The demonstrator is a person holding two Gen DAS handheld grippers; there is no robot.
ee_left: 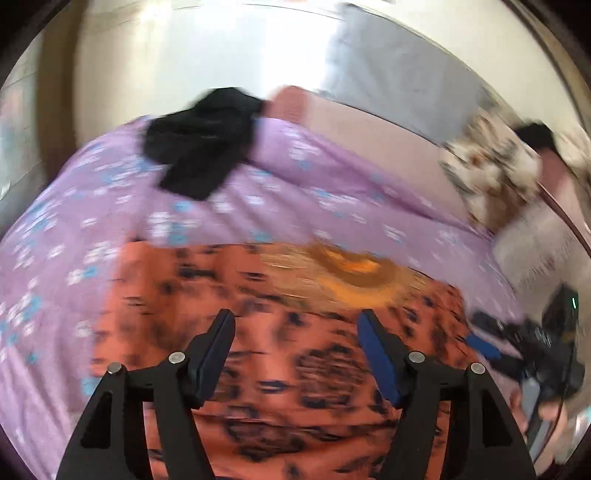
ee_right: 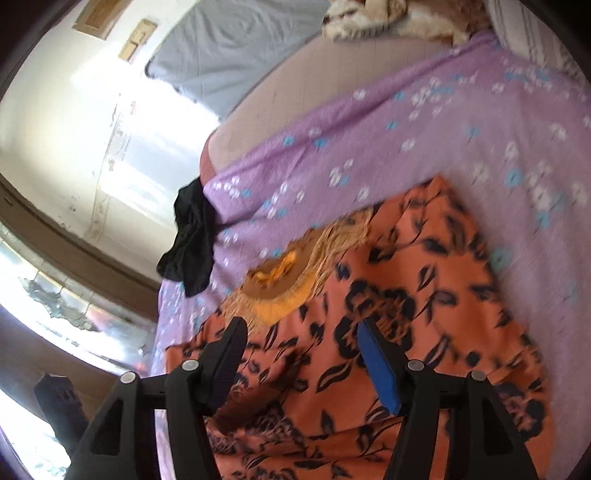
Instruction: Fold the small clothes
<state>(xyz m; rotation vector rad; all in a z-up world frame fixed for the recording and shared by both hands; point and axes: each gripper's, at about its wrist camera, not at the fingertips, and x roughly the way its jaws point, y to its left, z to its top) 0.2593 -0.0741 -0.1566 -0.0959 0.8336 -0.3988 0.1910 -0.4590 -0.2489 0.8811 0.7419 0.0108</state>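
Observation:
An orange garment with a dark flower print (ee_left: 266,362) (ee_right: 424,302) lies spread on the purple flowered bedsheet (ee_left: 92,229) (ee_right: 424,122). A tan and yellow neck panel (ee_left: 351,273) (ee_right: 280,280) sits at its far edge. My left gripper (ee_left: 297,317) hovers over the garment with its jaws apart and nothing between them. My right gripper (ee_right: 301,325) also stands open above the cloth, empty; it shows at the right edge of the left wrist view as a black tool with a blue pad (ee_left: 484,345). The left wrist view is blurred.
A crumpled black garment (ee_left: 203,144) (ee_right: 192,240) lies at the sheet's far edge. A grey pillow (ee_left: 391,74) (ee_right: 236,48) leans against the white wall. A cream and brown patterned blanket (ee_left: 491,170) (ee_right: 391,18) sits at the head of the bed.

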